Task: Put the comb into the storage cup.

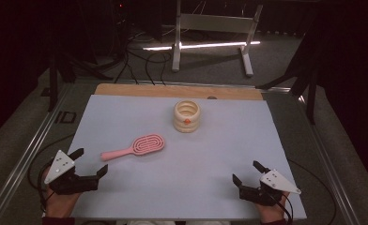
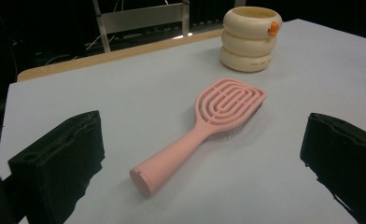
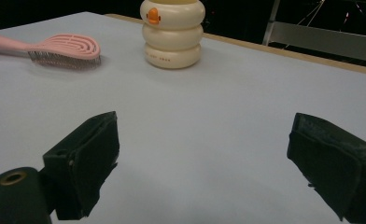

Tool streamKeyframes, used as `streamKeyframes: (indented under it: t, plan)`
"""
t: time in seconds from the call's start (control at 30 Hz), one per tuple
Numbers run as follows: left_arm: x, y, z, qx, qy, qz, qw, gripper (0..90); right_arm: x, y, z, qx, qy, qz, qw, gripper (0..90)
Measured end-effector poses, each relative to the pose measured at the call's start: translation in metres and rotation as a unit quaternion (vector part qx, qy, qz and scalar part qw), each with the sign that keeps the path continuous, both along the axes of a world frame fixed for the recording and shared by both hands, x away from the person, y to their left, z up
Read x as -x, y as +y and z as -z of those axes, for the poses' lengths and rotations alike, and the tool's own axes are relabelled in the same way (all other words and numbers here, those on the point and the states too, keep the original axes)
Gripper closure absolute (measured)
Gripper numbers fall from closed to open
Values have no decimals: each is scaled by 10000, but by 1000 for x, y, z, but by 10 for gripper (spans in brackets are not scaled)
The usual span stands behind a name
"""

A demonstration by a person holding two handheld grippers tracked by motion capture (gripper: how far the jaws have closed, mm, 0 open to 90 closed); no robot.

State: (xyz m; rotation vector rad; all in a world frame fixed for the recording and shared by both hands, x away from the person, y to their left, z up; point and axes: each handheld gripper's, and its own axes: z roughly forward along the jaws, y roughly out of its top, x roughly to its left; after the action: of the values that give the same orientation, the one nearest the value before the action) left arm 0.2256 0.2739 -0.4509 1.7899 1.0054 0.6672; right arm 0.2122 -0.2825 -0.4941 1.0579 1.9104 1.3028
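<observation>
left gripper (image 1: pixel 89 162) jaws spread wide, nothing in them | pink plastic slotted hairbrush (image 1: pixel 136 146) lies bristles-down on the pale blue mat (image 1: pixel 219 154), handle end near it | I'd pinch mid-handle, come in low | right gripper (image 1: pixel 249 171) wide open, empty too

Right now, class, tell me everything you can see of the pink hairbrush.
The hairbrush is pink and looks like plastic, with a round handle and a slotted oval head. It lies flat on the pale sheet, bristles down, handle toward the left tool, head toward the cream holder. Only the sheet touches it.
</observation>
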Motion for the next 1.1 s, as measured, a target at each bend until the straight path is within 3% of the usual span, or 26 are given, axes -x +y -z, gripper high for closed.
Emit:
streamKeyframes:
  t: [0.77,1.1]
  plan:
    - [-32,-8,-5,-264,98,-54,9996,9,-1,0,1,-5,10,7,10000,88]
    - [-45,-6,-5,-278,191,-111,9994,11,-1,-1,1,-38,4,8,10000,88]
